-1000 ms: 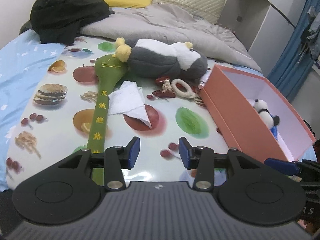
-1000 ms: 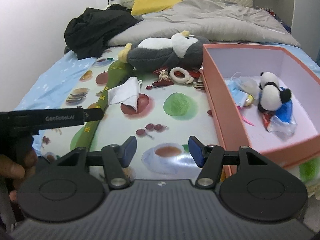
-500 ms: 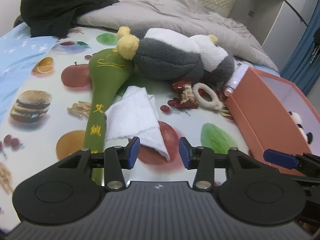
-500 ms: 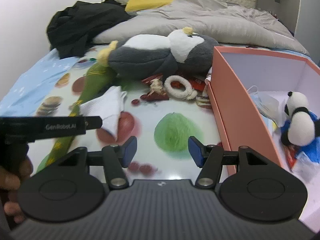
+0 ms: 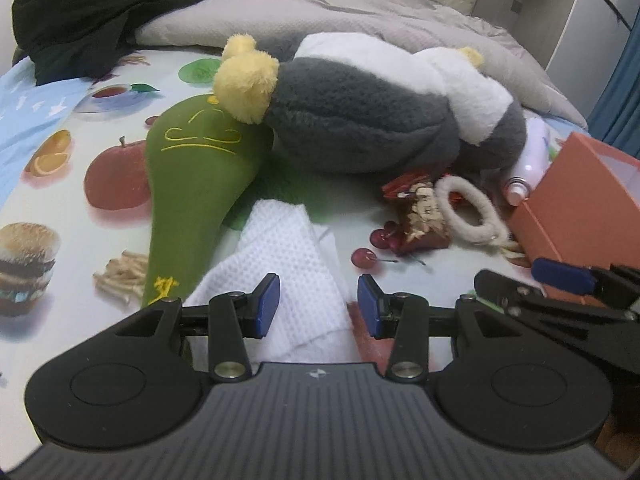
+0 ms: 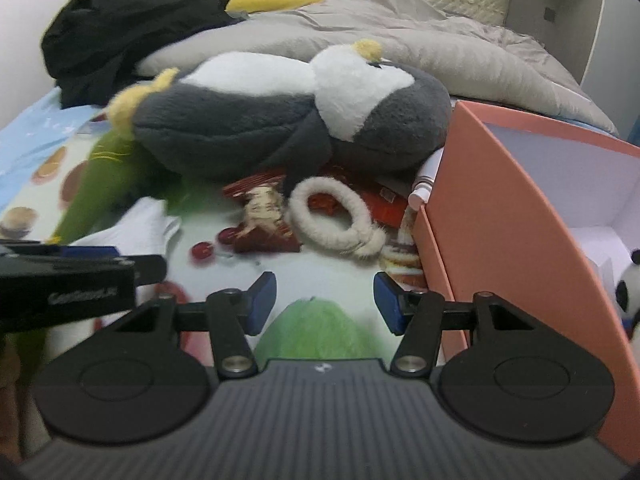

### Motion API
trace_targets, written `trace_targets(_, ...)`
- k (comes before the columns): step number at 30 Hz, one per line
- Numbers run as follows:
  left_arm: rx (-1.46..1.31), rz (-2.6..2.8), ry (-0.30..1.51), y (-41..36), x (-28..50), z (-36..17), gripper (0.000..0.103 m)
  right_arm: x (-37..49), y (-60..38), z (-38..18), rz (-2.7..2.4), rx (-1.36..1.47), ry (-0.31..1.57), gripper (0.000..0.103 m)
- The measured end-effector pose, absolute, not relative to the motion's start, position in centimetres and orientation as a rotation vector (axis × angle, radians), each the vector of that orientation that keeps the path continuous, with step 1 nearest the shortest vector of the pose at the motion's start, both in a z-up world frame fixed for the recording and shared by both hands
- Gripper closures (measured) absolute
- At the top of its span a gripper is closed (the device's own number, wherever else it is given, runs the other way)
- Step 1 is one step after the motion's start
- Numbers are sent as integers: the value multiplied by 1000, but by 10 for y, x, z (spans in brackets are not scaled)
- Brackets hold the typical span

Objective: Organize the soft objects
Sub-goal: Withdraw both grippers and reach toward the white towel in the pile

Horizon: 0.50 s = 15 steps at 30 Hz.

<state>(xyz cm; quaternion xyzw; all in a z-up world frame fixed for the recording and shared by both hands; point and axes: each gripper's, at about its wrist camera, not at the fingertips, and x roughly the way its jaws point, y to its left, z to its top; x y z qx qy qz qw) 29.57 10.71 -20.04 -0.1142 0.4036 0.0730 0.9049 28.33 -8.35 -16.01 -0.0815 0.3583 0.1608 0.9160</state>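
Left gripper (image 5: 318, 306) hovers low over a bed spread with a fruit-and-food print cloth (image 5: 60, 200), its blue-padded fingers (image 5: 267, 305) spread apart and holding nothing; a white waffle-weave cloth (image 5: 288, 272) lies crumpled directly between and beneath them, running a little ahead of the tips. Just left of the fingers, a long green plush paddle (image 5: 196, 184) with yellow stitching lies beside the cloth. Ahead and to the right sit a small red-and-cream trinket (image 5: 420, 216) and a fluffy cream ring (image 5: 466, 210), with a white bottle (image 5: 528, 164) lying against the corner of the orange box (image 5: 584, 200). Beyond them a large grey, white and yellow plush bird (image 5: 380, 120) rests on its side, one yellow foot touching the paddle's broad end. A black garment (image 5: 100, 12) and a grey duvet (image 5: 340, 8) fill the far end of the bed.

Right gripper (image 6: 322, 304) also hangs with fingers (image 6: 260, 306) released and empty, above a printed green fruit. The fluffy ring lies straight ahead of its tips, the plush bird behind it. The open orange box stands right of the fingers, a small panda toy (image 6: 628, 294) partly visible inside. The left gripper's black body crosses the near left of this view, which is blurred.
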Motion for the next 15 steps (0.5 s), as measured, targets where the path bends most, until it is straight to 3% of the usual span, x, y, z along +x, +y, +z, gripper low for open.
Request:
trace_targets(11, -179, 147, 823, 110, 312, -207, 55, 320, -73, -183, 273, -193, 723, 47)
trace_targets(14, -171, 147, 824, 111, 313, -208, 59, 325, -71, -182, 272, -193, 715, 57)
trace_targets(15, -164, 153, 822, 110, 312, -208, 61, 326, -71, -182, 274, -190, 717, 68)
